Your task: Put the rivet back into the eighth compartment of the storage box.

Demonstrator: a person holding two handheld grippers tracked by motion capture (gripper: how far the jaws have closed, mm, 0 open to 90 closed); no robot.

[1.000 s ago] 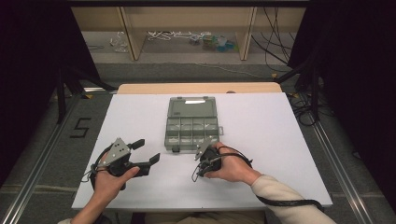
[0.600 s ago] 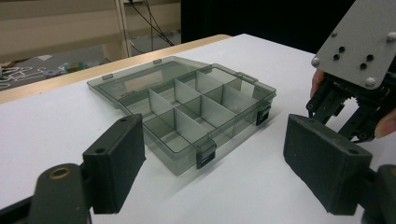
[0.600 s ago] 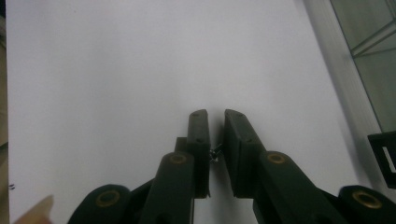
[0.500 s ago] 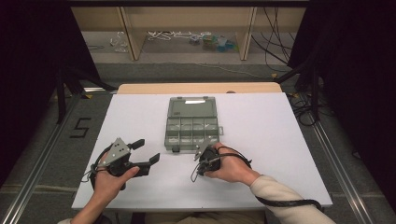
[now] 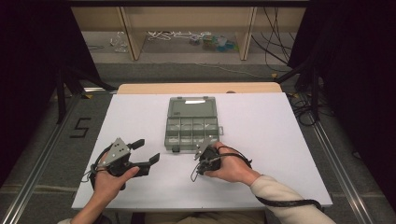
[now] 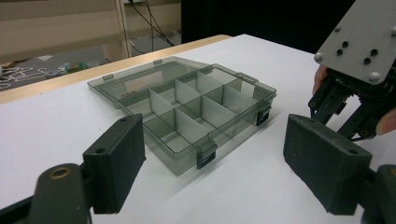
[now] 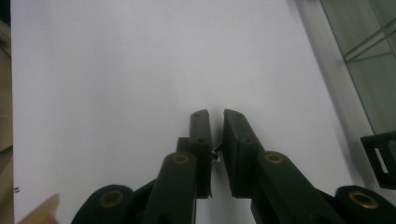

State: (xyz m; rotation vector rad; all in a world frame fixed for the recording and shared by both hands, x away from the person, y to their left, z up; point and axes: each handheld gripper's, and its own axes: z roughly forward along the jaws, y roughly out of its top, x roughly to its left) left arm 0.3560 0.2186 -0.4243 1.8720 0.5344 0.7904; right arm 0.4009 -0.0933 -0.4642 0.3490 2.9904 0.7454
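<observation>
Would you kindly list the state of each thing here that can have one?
Organizer box: open, lid laid flat on the table, compartments look empty.
Box latches: undone.
Left gripper: jaws wide open, nothing between them.
Right gripper: jaws nearly together, pinching a small dark thing too tiny to name.

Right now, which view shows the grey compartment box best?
The left gripper view: the compartment box lies whole, dividers and black latches plain. The high view shows the box small, from above, lid open. The right gripper view catches a corner at its right edge.
</observation>
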